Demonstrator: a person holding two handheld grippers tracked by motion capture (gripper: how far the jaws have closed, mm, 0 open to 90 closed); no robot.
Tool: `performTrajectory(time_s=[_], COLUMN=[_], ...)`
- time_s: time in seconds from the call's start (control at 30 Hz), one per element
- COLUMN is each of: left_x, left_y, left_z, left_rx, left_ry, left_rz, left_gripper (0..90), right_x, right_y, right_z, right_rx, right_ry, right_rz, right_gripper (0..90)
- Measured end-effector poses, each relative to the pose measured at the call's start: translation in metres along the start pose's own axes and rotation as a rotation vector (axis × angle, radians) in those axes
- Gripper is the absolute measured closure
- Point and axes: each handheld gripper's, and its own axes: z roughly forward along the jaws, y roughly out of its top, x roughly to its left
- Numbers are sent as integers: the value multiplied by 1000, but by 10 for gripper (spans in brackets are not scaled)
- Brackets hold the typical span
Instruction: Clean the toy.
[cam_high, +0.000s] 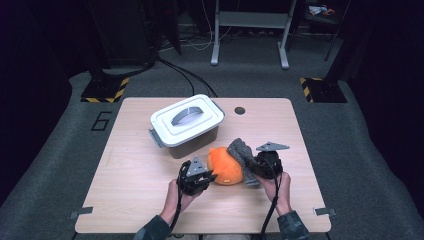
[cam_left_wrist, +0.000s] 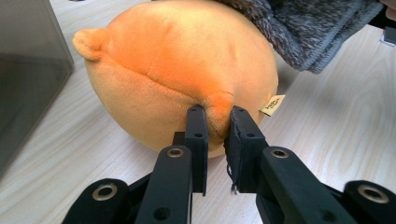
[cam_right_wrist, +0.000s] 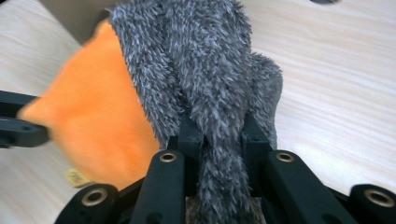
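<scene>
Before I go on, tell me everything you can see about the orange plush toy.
The orange plush toy is a rounded, soft, short-pile ball with a stitched seam, one small ear-like nub and a little tan fabric tag. It lies on the wooden table, just in front of the lidded grey box. The left gripper is shut on a small pinch of its plush. A fuzzy grey cloth, clamped in the right gripper, drapes against its far right side.

High view: above the person's edge of the table (cam_high: 150, 200), facing forward and down, far. Left and right gripper views: close on the orange plush (cam_left_wrist: 177, 79) from opposite sides. All three share plush and grey cloth (cam_right_wrist: 205, 74).
</scene>
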Motion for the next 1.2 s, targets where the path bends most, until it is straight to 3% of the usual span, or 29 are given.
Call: performTrajectory(time_s=[0.2,0.53,0.6,0.73,0.8,0.83,0.97,1.03,1.07,1.1,1.13,1.2], left_x=[0,1,1,0,1,1,0,-1,-1,-1,-1,-1], left_y=[-1,-1,-1,-1,-1,0,-1,0,0,0,0,0], left_z=[0,1,1,1,1,1,1,1,1,1,1,1], left_rx=[-3,-7,-9,-10,-9,-8,-16,-16,-16,-17,-17,-19], left_ry=[1,6,1,4,0,0,8,11,11,10,9,12], left_rz=[-4,-5,-6,0,5,5,3,6,6,3,4,10], left_gripper=[794,794,794,793,793,793,793,793,793,793,793,793], right_x=[-20,-31,-33,-33,-29,-22,-6,15,15,28,28,45], right_y=[-16,-35,-35,-23,-13,-2,15,28,28,36,36,45], right_z=[10,29,25,3,-11,-22,-32,-32,-32,-28,-28,-18], right_rx=[33,98,97,35,3,-26,-49,-63,-63,-62,-62,-45], right_ry=[-29,-48,-58,-68,-61,-53,-16,22,22,43,43,68], right_rz=[58,97,106,104,95,67,27,-22,-22,-53,-53,-86], right_gripper=[753,752,752,752,752,752,752,752,752,751,751,751])
